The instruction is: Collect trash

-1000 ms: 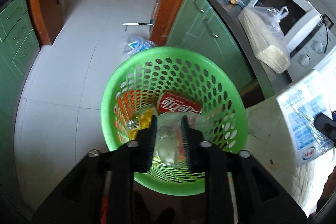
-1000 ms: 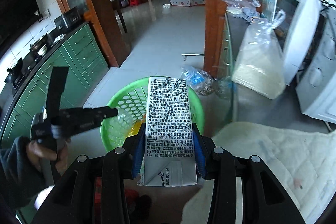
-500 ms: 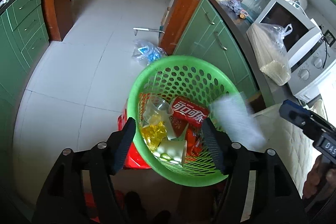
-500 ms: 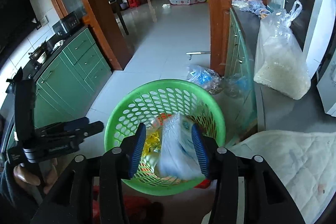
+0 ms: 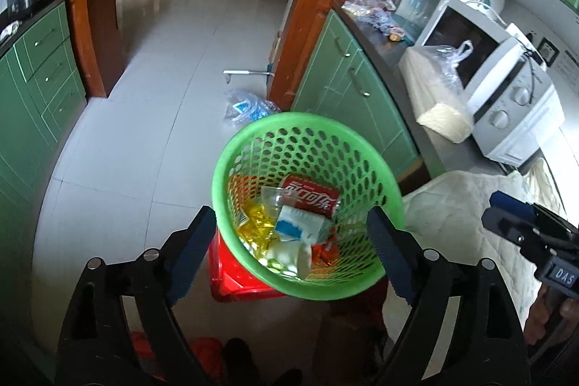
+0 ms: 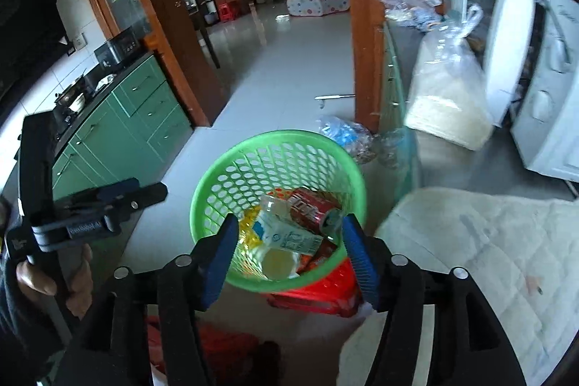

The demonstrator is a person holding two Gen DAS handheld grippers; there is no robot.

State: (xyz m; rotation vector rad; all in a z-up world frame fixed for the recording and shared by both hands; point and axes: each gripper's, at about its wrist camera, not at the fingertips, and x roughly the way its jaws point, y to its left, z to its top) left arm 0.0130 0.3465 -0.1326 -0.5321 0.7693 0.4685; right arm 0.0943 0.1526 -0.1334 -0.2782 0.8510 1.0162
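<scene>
A green perforated basket (image 5: 253, 147) stands on a red stool (image 5: 231, 281); it also shows in the right wrist view (image 6: 217, 183). Inside lie a red cola can (image 5: 311, 198), a white and blue milk carton (image 5: 300, 227), a clear plastic cup (image 5: 271, 196), yellow wrappers (image 5: 255, 223) and a pale cup (image 6: 277, 263). The carton (image 6: 286, 236) lies beside the can (image 6: 313, 207). My left gripper (image 5: 295, 250) is open and empty above the basket's near rim. My right gripper (image 6: 289, 257) is open and empty over the basket.
A quilted white cloth (image 6: 470, 241) covers the counter at the right. A bag of rice (image 6: 445, 89) and a white microwave (image 5: 499, 89) stand behind it. A plastic bag (image 5: 246, 104) lies on the tiled floor by the wooden door post (image 5: 300, 9). Green cabinets (image 6: 119, 132) line the left.
My left gripper opened and dropped the clear cup, then pulled back. My right gripper opened and the milk carton fell into the basket, where it now lies.
</scene>
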